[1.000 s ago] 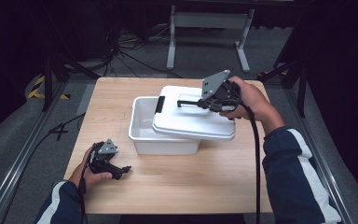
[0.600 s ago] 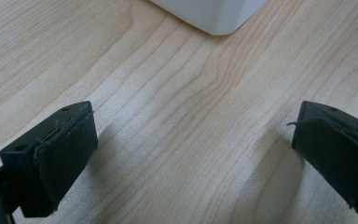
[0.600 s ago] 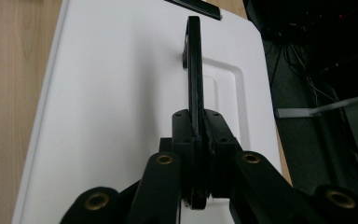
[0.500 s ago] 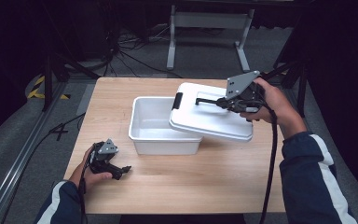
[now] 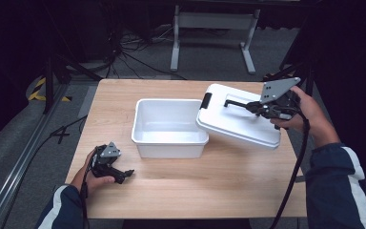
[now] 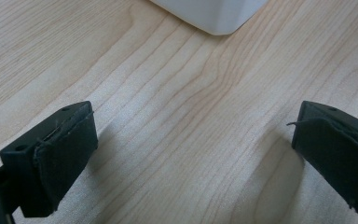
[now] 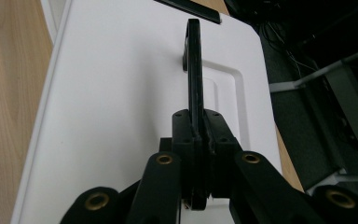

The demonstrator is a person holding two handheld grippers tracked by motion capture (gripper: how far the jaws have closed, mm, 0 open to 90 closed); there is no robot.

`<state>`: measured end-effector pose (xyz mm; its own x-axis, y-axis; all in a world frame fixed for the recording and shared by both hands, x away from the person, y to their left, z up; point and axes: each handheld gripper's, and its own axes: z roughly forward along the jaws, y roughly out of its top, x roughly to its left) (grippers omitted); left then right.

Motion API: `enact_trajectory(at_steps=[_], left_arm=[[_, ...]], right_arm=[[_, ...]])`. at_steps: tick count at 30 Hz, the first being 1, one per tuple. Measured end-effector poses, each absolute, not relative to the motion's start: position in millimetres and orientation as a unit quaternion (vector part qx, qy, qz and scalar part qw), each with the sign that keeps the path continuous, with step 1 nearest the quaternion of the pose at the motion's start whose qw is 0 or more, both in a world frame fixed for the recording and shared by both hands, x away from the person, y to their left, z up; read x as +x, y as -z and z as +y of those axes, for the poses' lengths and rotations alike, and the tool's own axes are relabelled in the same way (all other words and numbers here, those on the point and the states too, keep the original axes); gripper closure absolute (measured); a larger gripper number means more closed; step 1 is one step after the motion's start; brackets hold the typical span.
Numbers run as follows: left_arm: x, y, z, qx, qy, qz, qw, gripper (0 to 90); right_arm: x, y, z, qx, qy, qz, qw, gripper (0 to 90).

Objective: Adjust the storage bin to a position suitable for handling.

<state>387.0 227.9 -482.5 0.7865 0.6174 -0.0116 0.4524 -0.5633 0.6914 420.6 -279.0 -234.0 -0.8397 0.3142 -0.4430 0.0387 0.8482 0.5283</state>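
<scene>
Wooden tabletop [image 5: 219,191] is carrying an open bin [image 5: 169,126]; right tongs [image 7: 195,135] are gripping the lid [image 5: 236,121] handle, likely setting it aside next; left tongs [image 6: 191,154] are resting agape.

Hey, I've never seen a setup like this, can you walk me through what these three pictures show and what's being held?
A person sits at a wooden table with a hand-held two-jaw gripper in each hand. The high view looks down from above. The other two come from cameras riding on the grippers. The right gripper is clamped on the black handle of a white lid, holding it tilted beside an open white bin, overlapping its right rim. The left gripper rests low near the table's front-left, jaws wide apart over bare wood, holding nothing.
</scene>
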Motion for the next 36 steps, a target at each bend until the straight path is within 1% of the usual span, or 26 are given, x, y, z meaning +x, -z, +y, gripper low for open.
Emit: enact_trajectory(at_steps=[8,16,23,32,36], left_arm=[[387.0,482.5,227.7,0.876,-0.117,0.306,0.354,0.5],[387.0,482.5,227.6,0.876,-0.117,0.306,0.354,0.6],[387.0,482.5,227.7,0.876,-0.117,0.306,0.354,0.5],[387.0,482.5,227.7,0.876,-0.117,0.306,0.354,0.5],[386.9,482.5,227.6,0.876,-0.117,0.306,0.354,0.5]], right_arm=[[416.8,246.0,-308.6,0.128,-0.264,0.917,0.272,84.8],[421.6,267.1,-328.1,0.157,-0.249,0.919,0.261,84.9],[432.2,289.3,-329.4,0.172,-0.238,0.923,0.249,84.9],[452.1,326.8,-325.0,0.183,-0.224,0.932,0.218,84.9],[457.7,336.7,-324.2,0.188,-0.223,0.933,0.213,84.9]])
